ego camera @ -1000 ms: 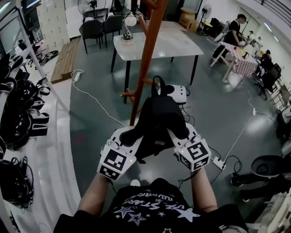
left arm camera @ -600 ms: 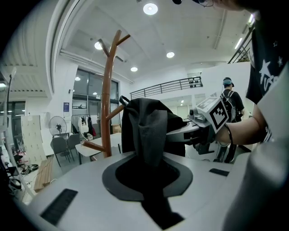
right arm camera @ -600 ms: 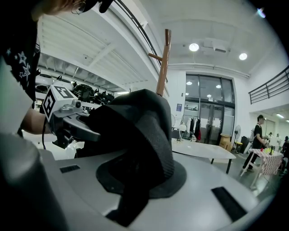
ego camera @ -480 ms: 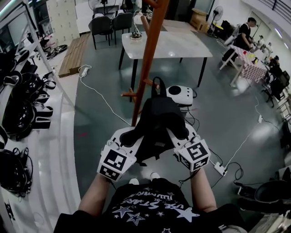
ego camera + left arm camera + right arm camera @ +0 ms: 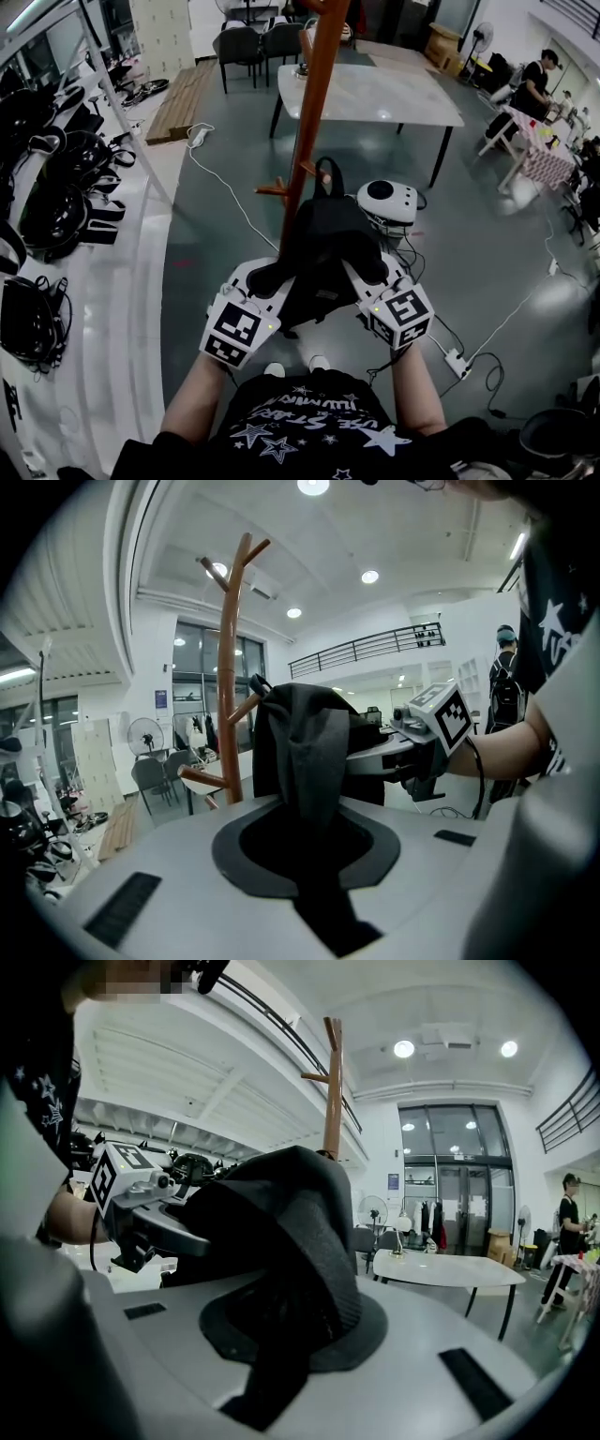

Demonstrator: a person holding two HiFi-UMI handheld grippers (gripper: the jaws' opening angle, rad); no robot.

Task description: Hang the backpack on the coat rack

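A black backpack [image 5: 323, 246] hangs in the air between my two grippers, just in front of the brown wooden coat rack [image 5: 314, 103]. My left gripper [image 5: 264, 277] is shut on a strap at the pack's left side, seen as dark cloth [image 5: 302, 761] running into its jaws. My right gripper [image 5: 373, 272] is shut on the strap at the right side [image 5: 314, 1251]. The pack's top loop [image 5: 326, 173] stands upright close to a low peg of the rack [image 5: 274, 190]. The rack's pole [image 5: 230, 677] rises left of the pack in the left gripper view, and its top [image 5: 332, 1082] shows behind the pack.
A white table [image 5: 375, 94] with chairs stands behind the rack. A white round device [image 5: 388, 201] and cables with a power strip [image 5: 457, 359] lie on the floor at right. Shelving with black gear [image 5: 47, 197] lines the left side. People sit at far right [image 5: 536, 84].
The view has shifted so the rack, table and floor appear slightly lower and nearer. The grippers and backpack keep the same pose in front of the rack.
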